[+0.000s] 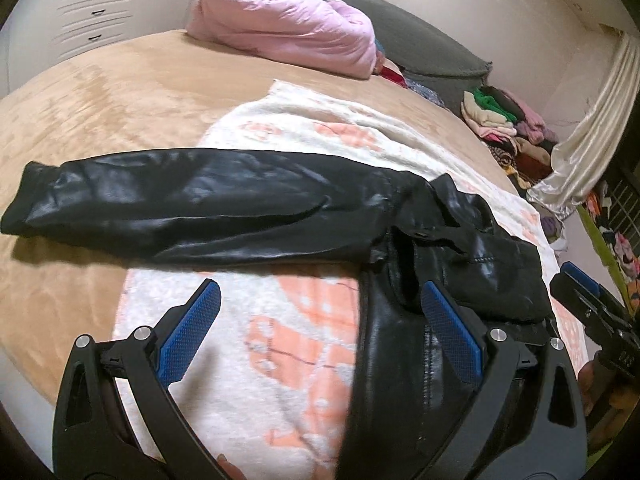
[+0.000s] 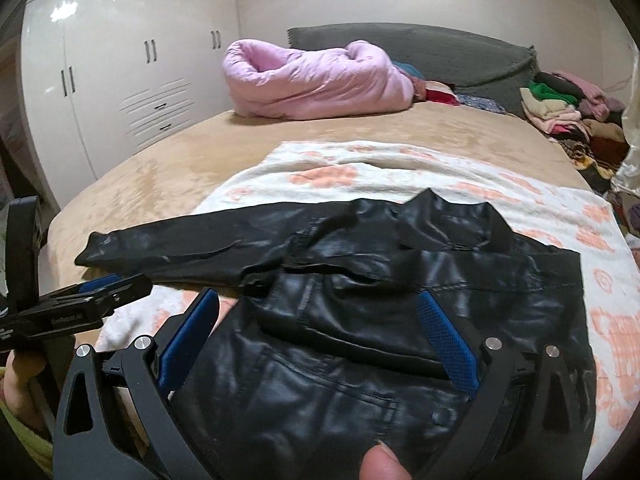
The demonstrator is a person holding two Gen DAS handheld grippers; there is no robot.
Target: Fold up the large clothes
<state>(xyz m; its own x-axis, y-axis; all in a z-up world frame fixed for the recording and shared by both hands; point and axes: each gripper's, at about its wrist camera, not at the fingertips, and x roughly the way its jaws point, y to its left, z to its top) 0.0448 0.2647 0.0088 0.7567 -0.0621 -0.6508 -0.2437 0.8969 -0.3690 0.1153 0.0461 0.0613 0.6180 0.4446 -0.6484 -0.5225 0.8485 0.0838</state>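
Note:
A black leather jacket (image 1: 200, 208) (image 2: 400, 240) lies flat on a white-and-peach blanket (image 1: 280, 340) (image 2: 360, 168), one sleeve stretched out to the left. My left gripper (image 1: 322, 296) is open above the blanket beside the jacket's left edge, its right finger over the leather, holding nothing. My right gripper (image 2: 318, 304) is open just above the jacket's body, empty between its blue pads. Each gripper shows at the edge of the other's view: the right gripper (image 1: 580, 292) and the left gripper (image 2: 100, 292). A thumb (image 2: 380, 460) shows at the bottom.
The blanket covers a tan bed (image 1: 120, 100) (image 2: 180, 160). A rolled pink duvet (image 1: 280, 28) (image 2: 312, 80) sits by the grey headboard (image 2: 420, 48). A pile of folded clothes (image 1: 508, 128) (image 2: 560, 108) is at the far right. White wardrobes (image 2: 120, 60) stand left; a curtain (image 1: 592, 128) hangs right.

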